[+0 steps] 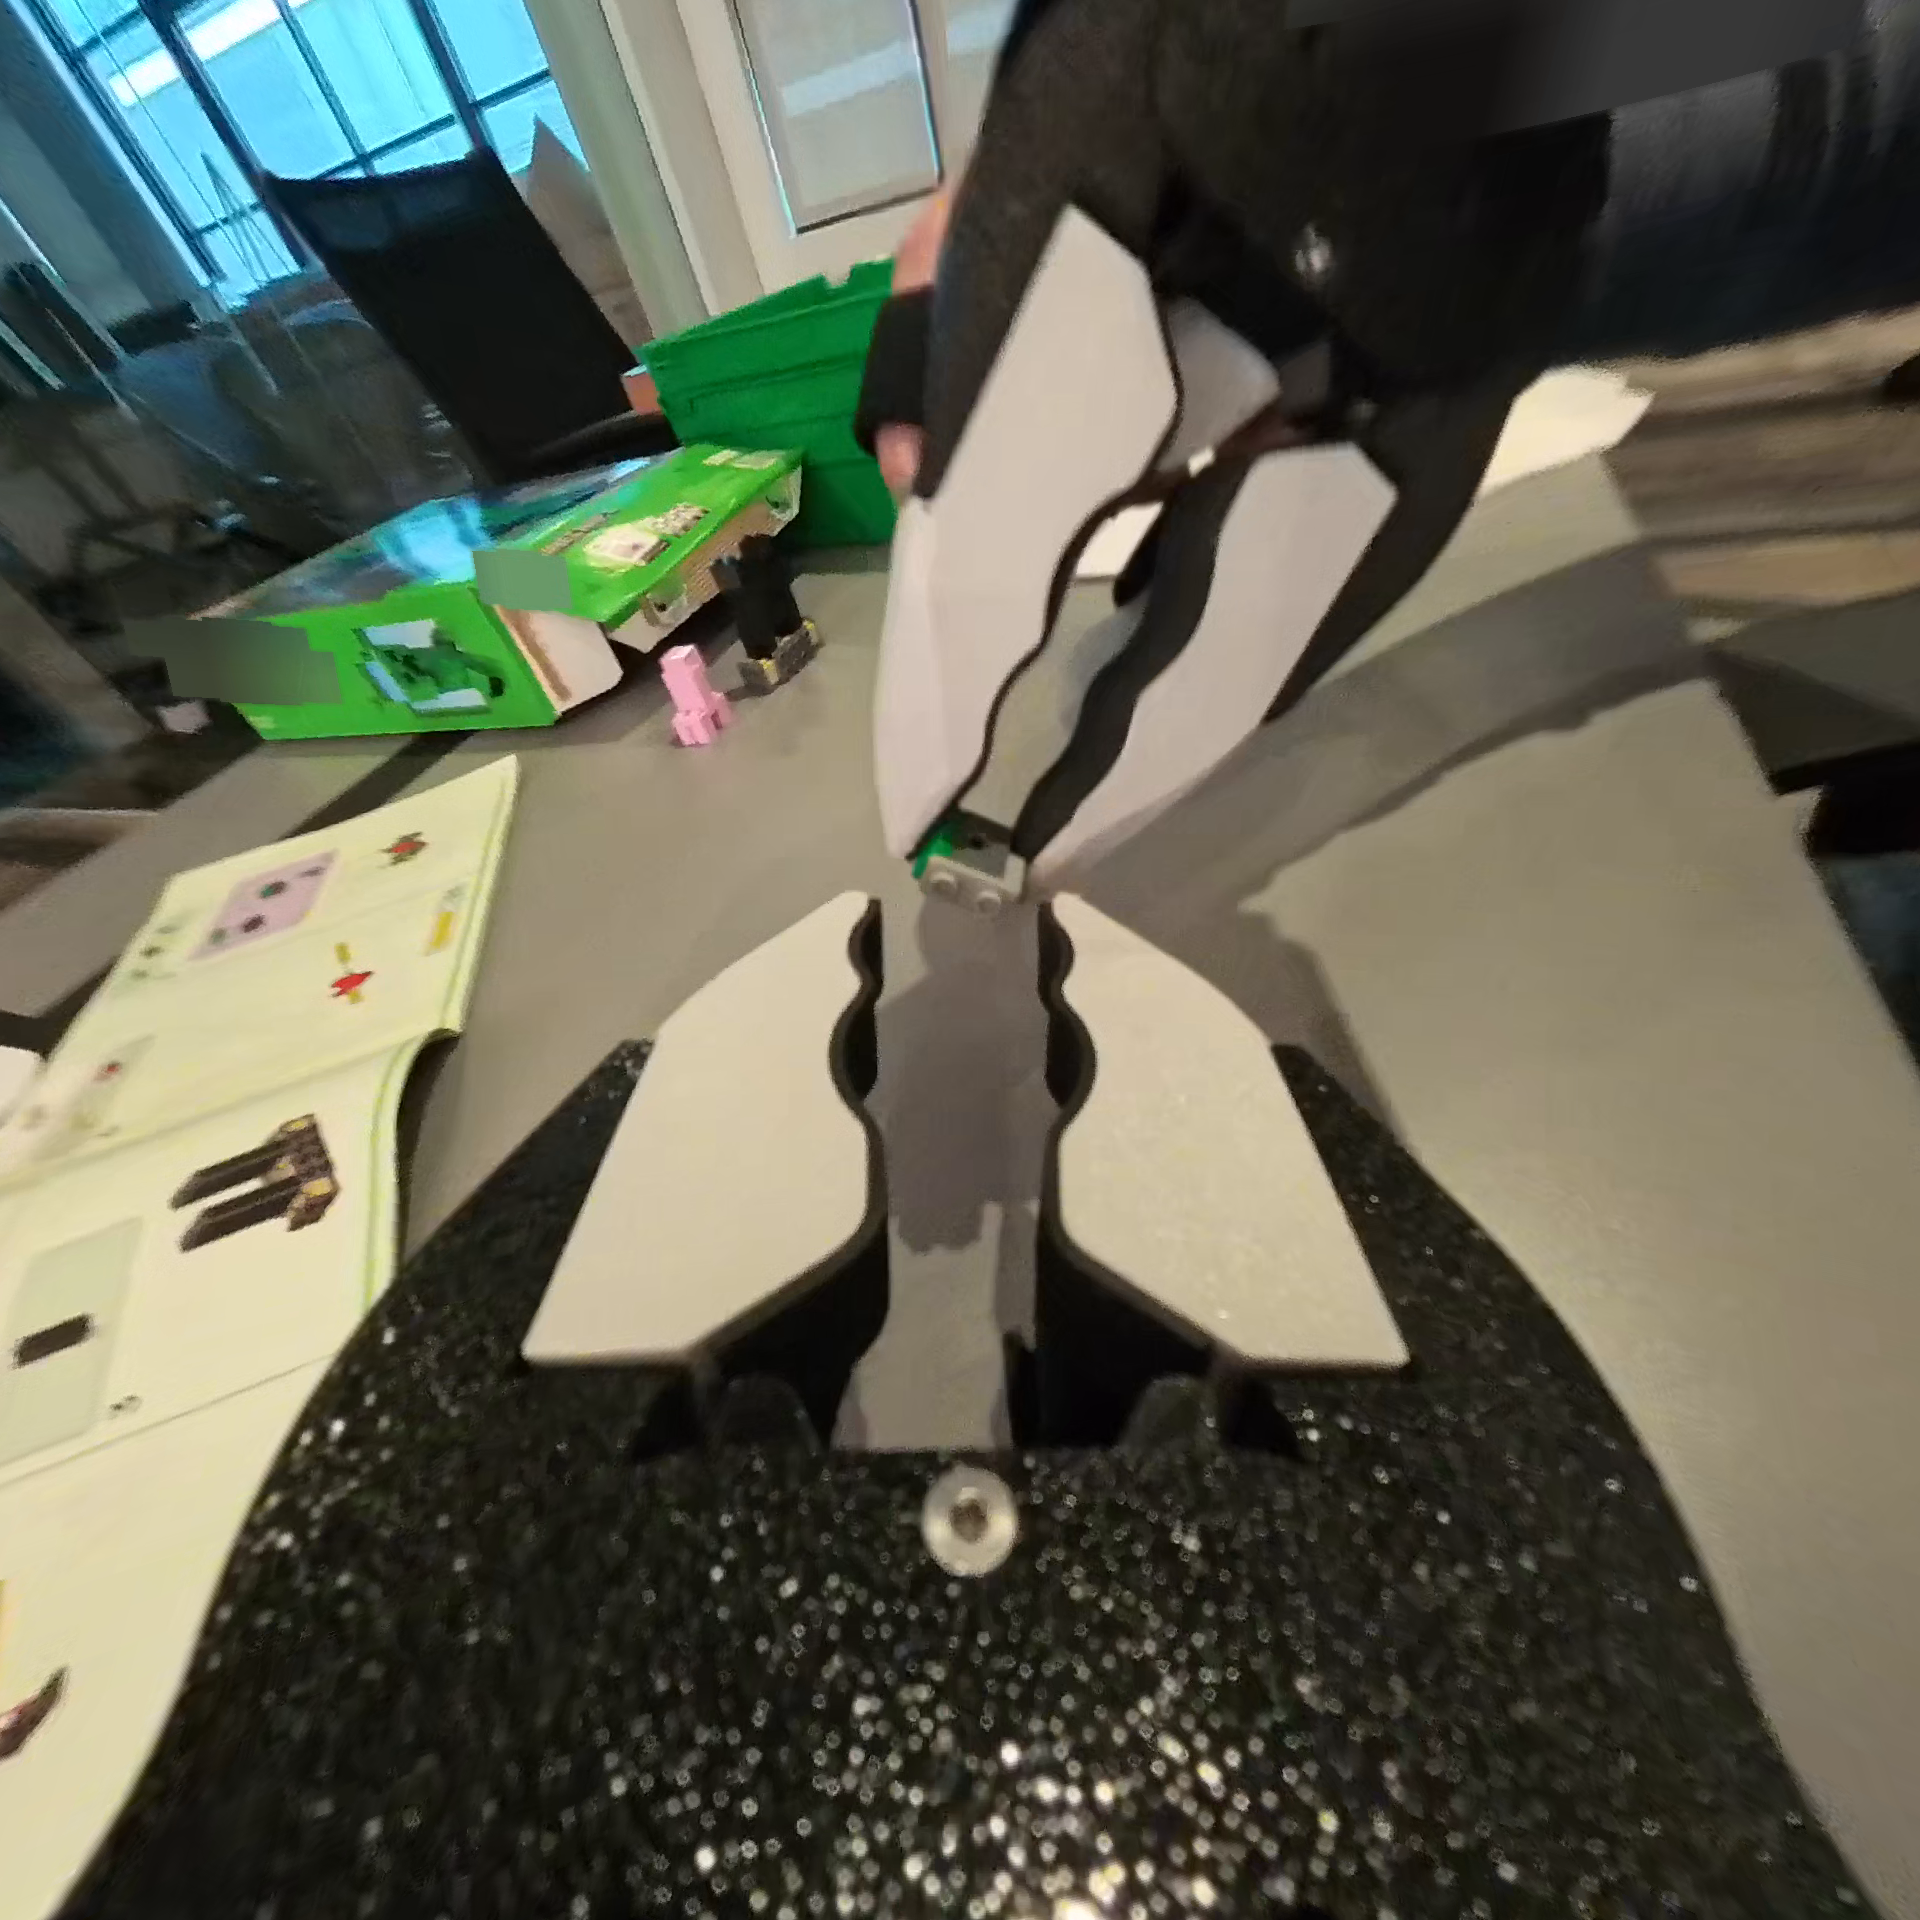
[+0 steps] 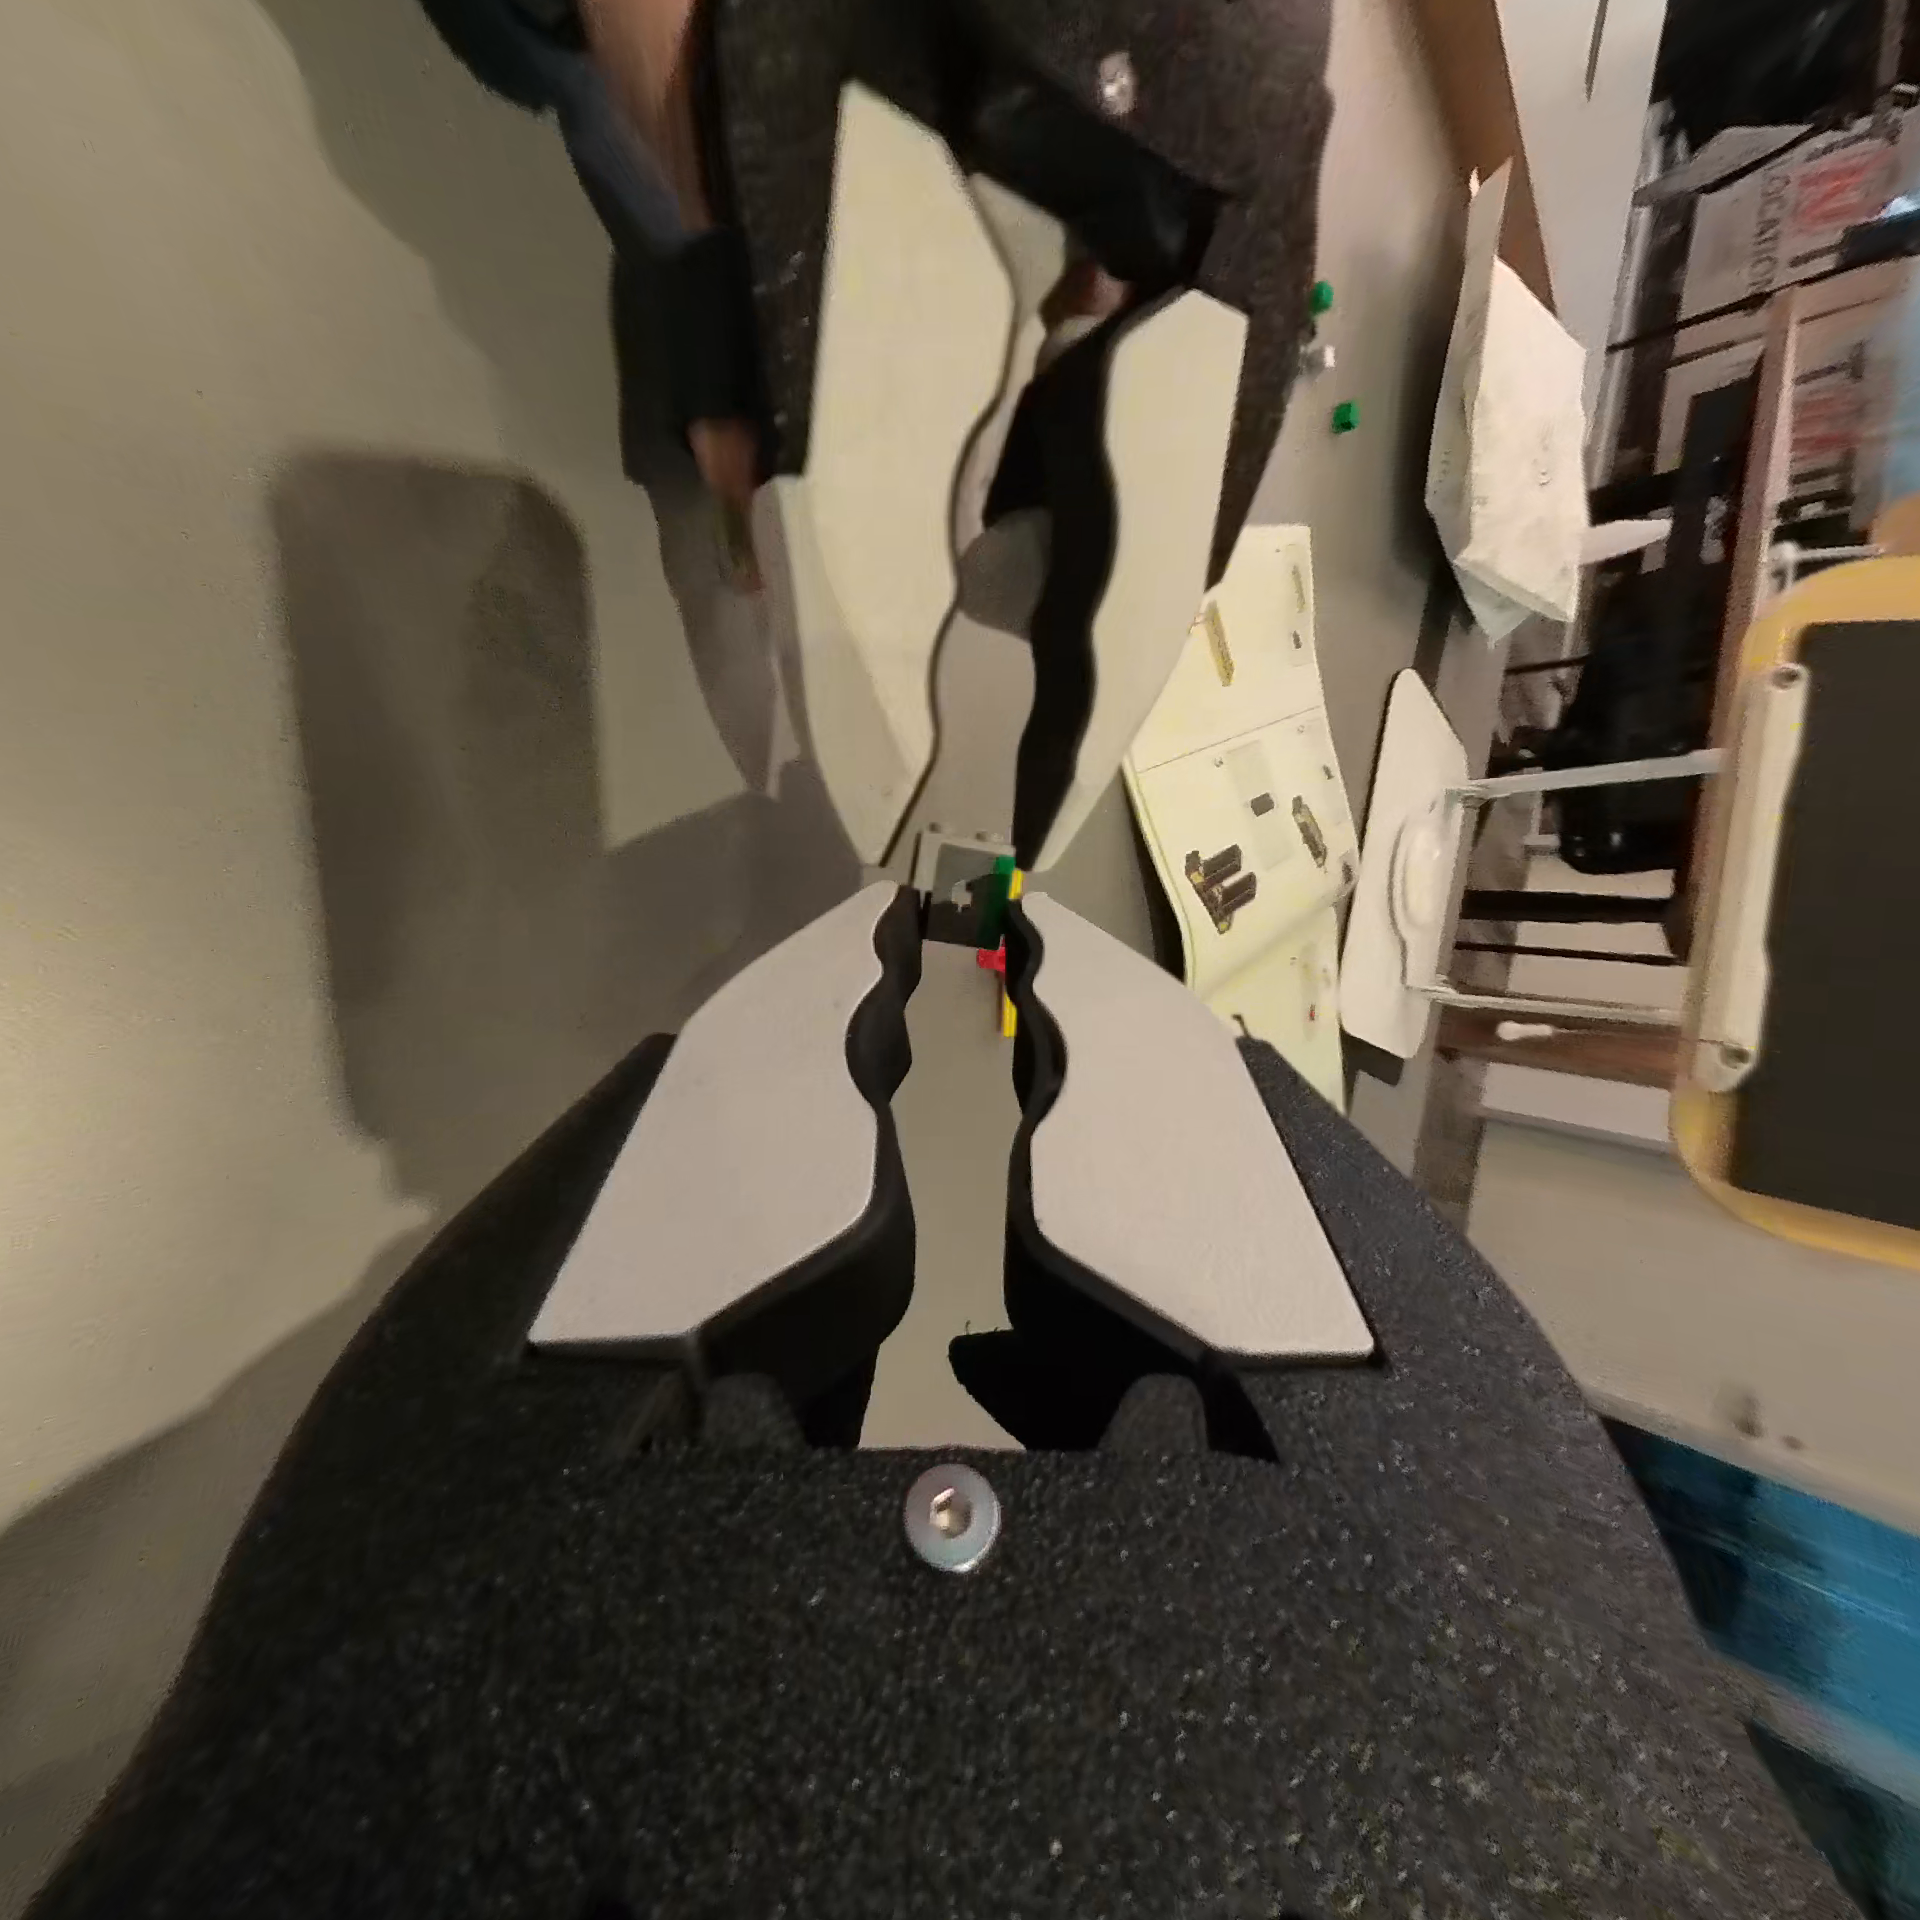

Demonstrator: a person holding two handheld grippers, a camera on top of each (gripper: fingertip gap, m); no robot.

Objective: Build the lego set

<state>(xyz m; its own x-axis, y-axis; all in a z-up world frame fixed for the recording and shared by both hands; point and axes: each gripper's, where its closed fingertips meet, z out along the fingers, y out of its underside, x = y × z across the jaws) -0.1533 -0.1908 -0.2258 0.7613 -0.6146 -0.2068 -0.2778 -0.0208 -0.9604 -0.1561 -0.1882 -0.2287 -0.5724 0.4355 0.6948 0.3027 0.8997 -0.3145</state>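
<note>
Right fingers (image 2: 894,925) pinching grey lego piece (image 2: 961,883), left fingers (image 1: 862,925) just beside

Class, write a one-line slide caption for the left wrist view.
Right gripper holds a small grey-and-green Lego assembly before the open left gripper above the grey table.

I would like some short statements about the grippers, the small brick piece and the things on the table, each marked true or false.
1. The right gripper holds a small grey and green brick piece. True.
2. The left gripper is clamped on the pink figure. False: its jaws stand apart with nothing between them, and the figure stands far off on the table.
3. An open booklet lies on the table. True.
4. The green box stands upright on its end. False: it lies flat.
5. The two grippers' tips are close together. True.
</note>
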